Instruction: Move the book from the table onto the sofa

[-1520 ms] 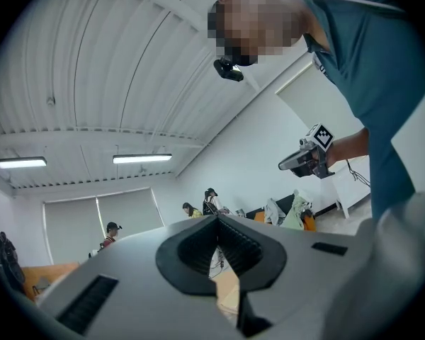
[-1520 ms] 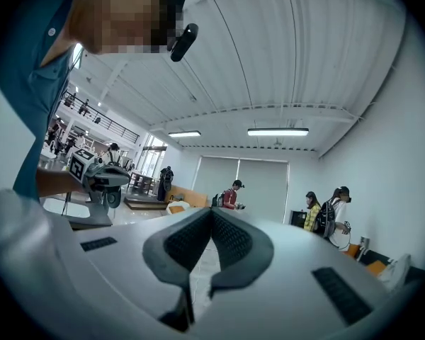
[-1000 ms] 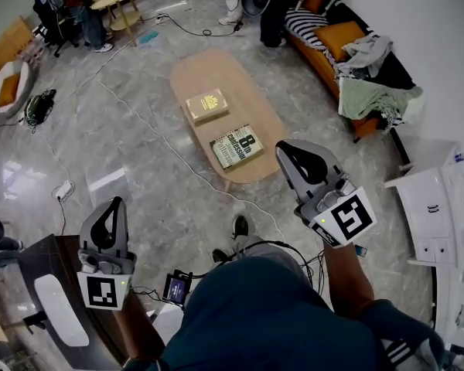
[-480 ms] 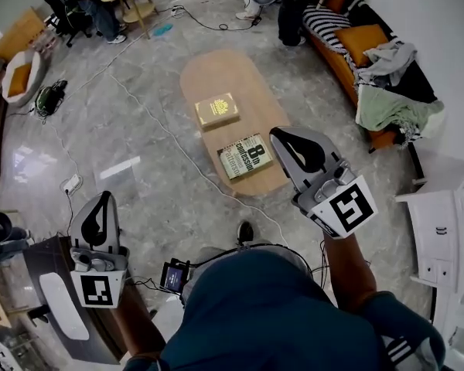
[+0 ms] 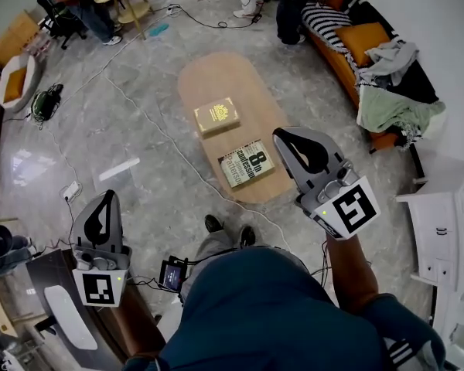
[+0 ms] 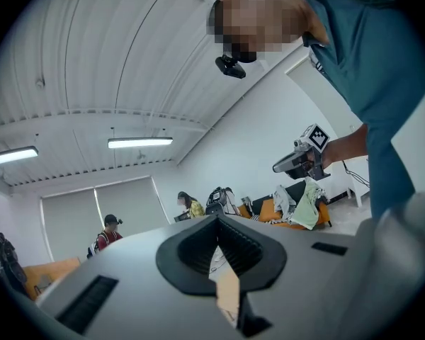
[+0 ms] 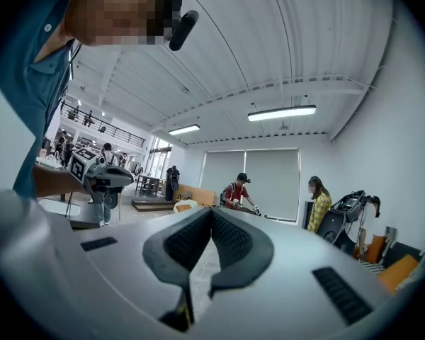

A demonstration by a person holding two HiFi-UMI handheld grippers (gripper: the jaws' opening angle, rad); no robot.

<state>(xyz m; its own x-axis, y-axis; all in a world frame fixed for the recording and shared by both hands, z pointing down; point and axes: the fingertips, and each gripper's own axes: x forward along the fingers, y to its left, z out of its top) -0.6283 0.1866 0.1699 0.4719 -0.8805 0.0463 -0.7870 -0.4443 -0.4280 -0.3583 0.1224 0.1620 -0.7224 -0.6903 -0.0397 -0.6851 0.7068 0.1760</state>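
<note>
Marble-floored lounge, oval counter [image 5: 216, 72] ahead | left fingers [image 5: 102, 216] and right fingers [image 5: 303, 151] both closed, empty | book [image 5: 247, 163] on counter just beyond right fingers; sofa [image 5: 348, 56] farther right of them | next: open wide, probably pinch book's near edge
</note>
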